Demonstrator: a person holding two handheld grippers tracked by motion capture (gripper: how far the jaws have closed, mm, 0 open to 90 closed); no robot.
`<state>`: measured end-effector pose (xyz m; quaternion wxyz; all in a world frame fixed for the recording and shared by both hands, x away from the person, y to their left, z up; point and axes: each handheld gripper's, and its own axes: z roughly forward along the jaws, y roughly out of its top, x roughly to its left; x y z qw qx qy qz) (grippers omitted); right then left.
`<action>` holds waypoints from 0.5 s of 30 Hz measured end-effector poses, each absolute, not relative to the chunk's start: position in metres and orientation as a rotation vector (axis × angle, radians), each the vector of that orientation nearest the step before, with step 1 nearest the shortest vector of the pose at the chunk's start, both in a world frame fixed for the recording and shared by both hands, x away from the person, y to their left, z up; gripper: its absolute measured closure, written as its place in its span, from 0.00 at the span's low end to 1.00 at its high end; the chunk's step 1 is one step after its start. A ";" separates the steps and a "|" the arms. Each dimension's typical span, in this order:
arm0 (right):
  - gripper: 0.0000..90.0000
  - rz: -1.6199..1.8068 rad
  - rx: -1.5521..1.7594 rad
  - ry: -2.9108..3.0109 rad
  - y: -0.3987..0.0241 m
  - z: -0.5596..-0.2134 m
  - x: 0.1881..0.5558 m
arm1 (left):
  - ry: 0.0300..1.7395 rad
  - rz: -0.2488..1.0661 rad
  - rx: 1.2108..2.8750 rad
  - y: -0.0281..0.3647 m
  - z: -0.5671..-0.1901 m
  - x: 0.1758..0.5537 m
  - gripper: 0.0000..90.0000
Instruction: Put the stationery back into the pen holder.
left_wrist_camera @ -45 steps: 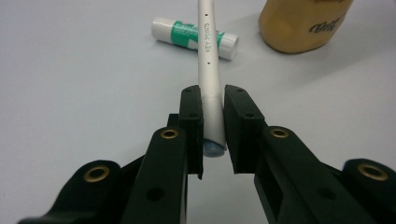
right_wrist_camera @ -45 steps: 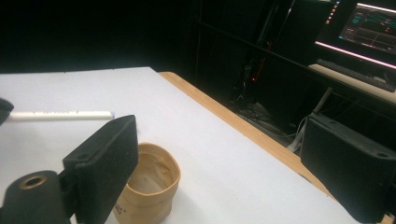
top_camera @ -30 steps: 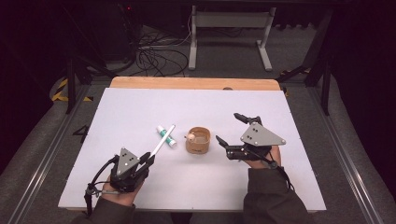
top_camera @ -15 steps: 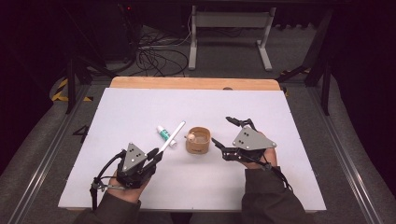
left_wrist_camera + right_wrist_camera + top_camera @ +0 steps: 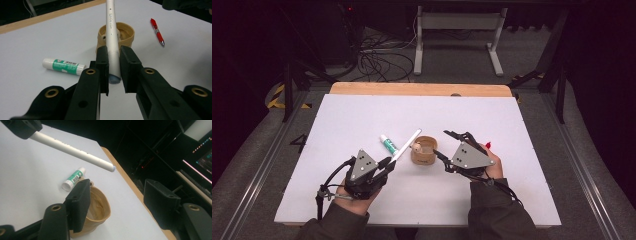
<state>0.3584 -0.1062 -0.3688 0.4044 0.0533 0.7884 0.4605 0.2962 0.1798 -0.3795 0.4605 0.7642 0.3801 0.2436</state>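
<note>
My left gripper (image 5: 388, 162) (image 5: 114, 56) is shut on the near end of a white marker (image 5: 408, 143) (image 5: 111, 27), held slanting up off the table. Its far end reaches over the rim of a small tan cup (image 5: 424, 152) (image 5: 126, 31) and shows in the right gripper view as the marker (image 5: 75, 150). My right gripper (image 5: 441, 143) (image 5: 120, 195) stands just right of the cup (image 5: 98, 207). Its jaws have just been closing, but they are apart; one jaw is in front of the cup wall and neither pad presses on it.
A green-and-white glue stick (image 5: 388, 145) (image 5: 63, 66) (image 5: 73, 178) lies on the white table (image 5: 337, 125) left of the cup. A red pen (image 5: 488, 145) (image 5: 157, 31) lies by my right hand. The wooden edge (image 5: 412, 89) runs along the far side.
My left gripper has lifted the white marker and carried it right, so its far end is now over the cup. The right gripper's jaws have narrowed beside the cup.
</note>
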 end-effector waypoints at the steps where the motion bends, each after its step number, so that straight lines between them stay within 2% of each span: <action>1: 0.45 1.155 0.118 1.989 -0.105 -0.370 0.358 | 0.930 0.599 1.883 0.179 -0.379 0.296 0.87; 6: 0.49 1.113 0.057 1.973 -0.099 -0.373 0.355 | 0.914 0.585 1.896 0.174 -0.378 0.297 0.87; 15: 0.50 1.009 -0.056 1.946 -0.088 -0.382 0.354 | 0.882 0.563 1.925 0.165 -0.375 0.299 0.87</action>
